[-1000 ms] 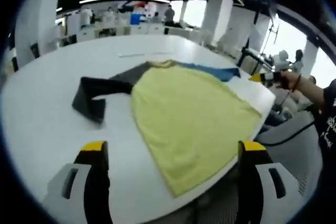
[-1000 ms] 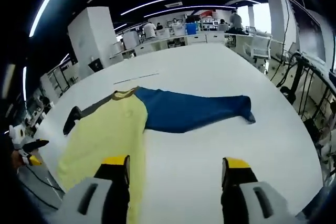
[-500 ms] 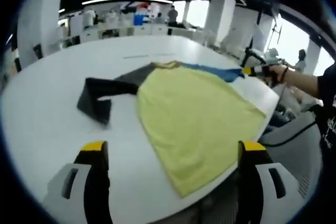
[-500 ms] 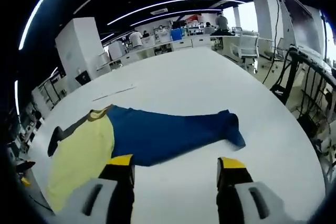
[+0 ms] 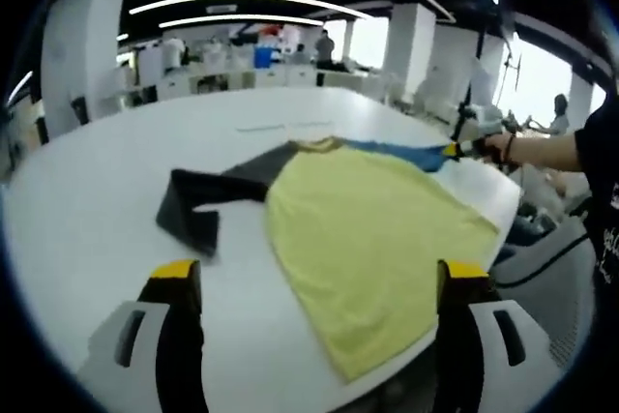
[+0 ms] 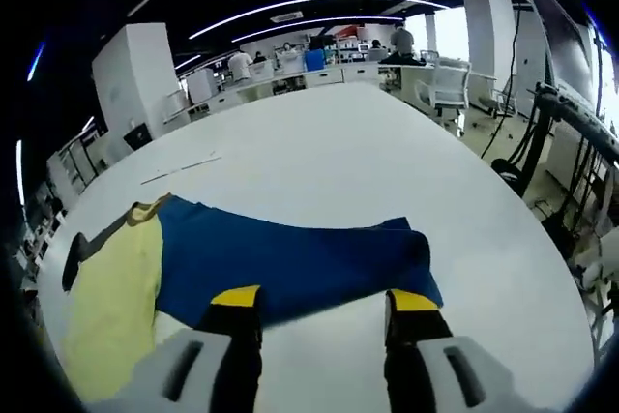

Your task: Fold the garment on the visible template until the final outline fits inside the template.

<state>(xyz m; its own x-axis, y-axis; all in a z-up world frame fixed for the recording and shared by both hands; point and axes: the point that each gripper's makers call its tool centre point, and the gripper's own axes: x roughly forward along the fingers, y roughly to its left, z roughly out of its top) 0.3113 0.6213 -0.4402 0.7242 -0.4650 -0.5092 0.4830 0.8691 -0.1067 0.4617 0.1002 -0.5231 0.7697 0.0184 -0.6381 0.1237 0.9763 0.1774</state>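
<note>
A long-sleeved garment lies flat on the white table (image 5: 87, 210). Its yellow body (image 5: 377, 239) spreads toward the near edge, with a dark grey sleeve (image 5: 208, 195) bent at the left and a blue sleeve (image 5: 401, 154) stretching far right. My left gripper (image 5: 319, 273) is open, low over the table short of the yellow hem. In the right gripper view the blue sleeve (image 6: 290, 258) lies straight across, with the yellow body (image 6: 111, 287) at the left. My right gripper (image 6: 324, 299) is open, its jaws over the sleeve's near edge. A hand holds that right gripper (image 5: 456, 150) by the blue cuff.
A thin pale strip (image 6: 179, 169) lies on the table beyond the mustard collar (image 6: 145, 208). The rounded table edge (image 6: 542, 268) runs close on the right, with chairs and cables (image 6: 542, 132) past it. Desks and people (image 5: 232, 50) stand far behind.
My right gripper has come in closer and lower toward the blue sleeve, which now reaches its jaws. The left view has shifted slightly; the garment lies as before.
</note>
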